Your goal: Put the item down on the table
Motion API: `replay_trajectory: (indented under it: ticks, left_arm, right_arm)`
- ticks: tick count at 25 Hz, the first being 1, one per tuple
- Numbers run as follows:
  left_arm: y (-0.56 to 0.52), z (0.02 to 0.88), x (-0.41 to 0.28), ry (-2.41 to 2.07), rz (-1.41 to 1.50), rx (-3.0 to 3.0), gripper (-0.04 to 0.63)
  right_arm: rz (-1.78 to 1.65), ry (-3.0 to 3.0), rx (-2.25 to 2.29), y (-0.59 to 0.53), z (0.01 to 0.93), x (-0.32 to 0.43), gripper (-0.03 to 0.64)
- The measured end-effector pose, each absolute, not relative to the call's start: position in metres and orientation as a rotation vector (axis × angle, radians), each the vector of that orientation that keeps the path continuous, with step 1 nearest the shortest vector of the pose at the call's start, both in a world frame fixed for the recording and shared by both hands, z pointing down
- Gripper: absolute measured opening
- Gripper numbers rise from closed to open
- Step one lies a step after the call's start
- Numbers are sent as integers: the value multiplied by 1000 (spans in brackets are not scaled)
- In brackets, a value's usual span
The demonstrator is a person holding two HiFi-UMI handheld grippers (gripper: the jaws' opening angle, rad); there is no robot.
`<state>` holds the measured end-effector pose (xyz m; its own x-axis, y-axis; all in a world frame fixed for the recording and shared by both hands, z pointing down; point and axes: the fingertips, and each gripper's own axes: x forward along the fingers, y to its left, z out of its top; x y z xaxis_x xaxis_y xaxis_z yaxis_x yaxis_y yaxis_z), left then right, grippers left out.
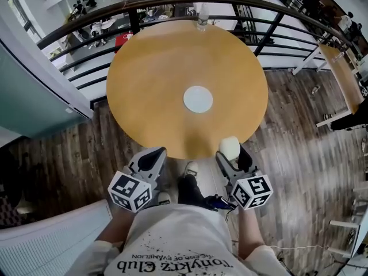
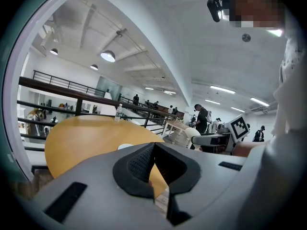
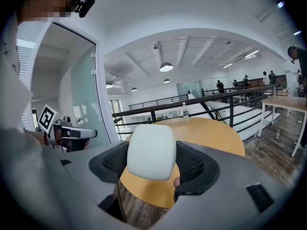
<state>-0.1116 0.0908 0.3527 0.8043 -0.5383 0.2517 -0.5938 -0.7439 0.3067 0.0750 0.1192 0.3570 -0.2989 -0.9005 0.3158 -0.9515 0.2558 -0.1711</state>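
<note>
A pale, rounded white item [image 3: 151, 151] is clamped between the black pads of my right gripper [image 3: 152, 163]. In the head view that item [image 1: 229, 148] hangs at the near right edge of the round wooden table [image 1: 155, 79], with the right gripper [image 1: 232, 156] just below it. My left gripper [image 1: 150, 158] sits by the table's near left edge. Its jaws are shut together with nothing between them, and the left gripper [image 2: 152, 163] points across the tabletop [image 2: 81, 135].
A white round disc [image 1: 198, 99] lies at the table's middle. A water bottle [image 1: 202, 17] stands at the far edge by a dark railing [image 1: 86, 25]. Another table [image 1: 342, 73] stands to the right. Wooden floor surrounds the table.
</note>
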Motion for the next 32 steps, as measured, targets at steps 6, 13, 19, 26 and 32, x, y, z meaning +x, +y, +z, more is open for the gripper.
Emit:
replay_trajectory:
  ticks: [6,13,19,26,32]
  left_arm:
    - [39,357,-64,-912,251,2618,23]
    - [1,367,-15,-1031,337,2598,23]
    - [-22,360,9,-1076,358,2564,23]
    - [-44,358,8,-1070,376,2530,23]
    - [-58,366,1,-1013,400,2530,23]
  right_arm:
    - [510,-2404,1687,73,365,99,313]
    - [544,-2466,1581,46,382,119,313]
    - [579,-2479,1500,17,382,139,313]
    - [614,-2445,1485,-14,381,150,313]
    - [635,-2394,1541,-26,383,154,313]
